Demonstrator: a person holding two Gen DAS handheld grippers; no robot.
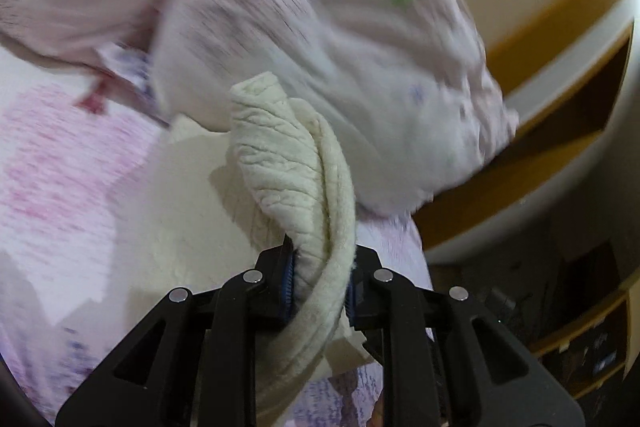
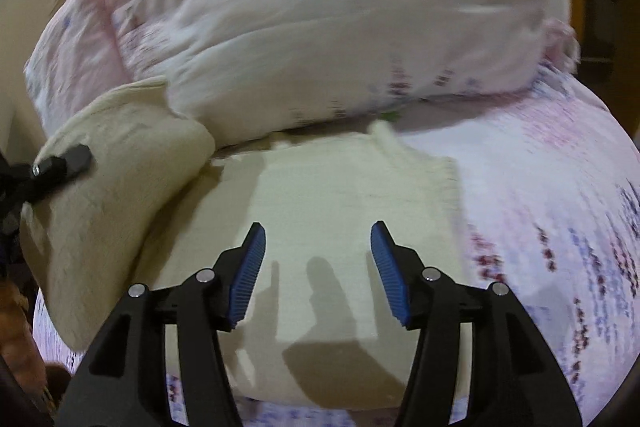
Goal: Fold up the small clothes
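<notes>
Between the left gripper's [image 1: 320,283] blue pads sits a bunched, twisted fold of the cream garment [image 1: 288,163]; jaws clenched on it, cloth rising up and ahead of the fingers, a loose tail hanging below them. Rest of the garment trails off to that gripper's left and lies on the pink patterned bedsheet [image 1: 52,163]. Ahead and above, blurred: a pale pink pillow [image 1: 320,27] with small green and purple marks.

Right gripper [image 2: 318,271]: jaws spread wide, nothing between them, hovering over the flat part of the cream garment [image 2: 340,211], which spreads directly ahead and beneath the fingers. Contact with the cloth can't be judged. To its left the lifted flap stands up, pinched by the left gripper [image 2: 60,167]. Beyond the garment, the pillow [image 2: 340,27]; sheet [image 2: 540,187] to the right.
</notes>
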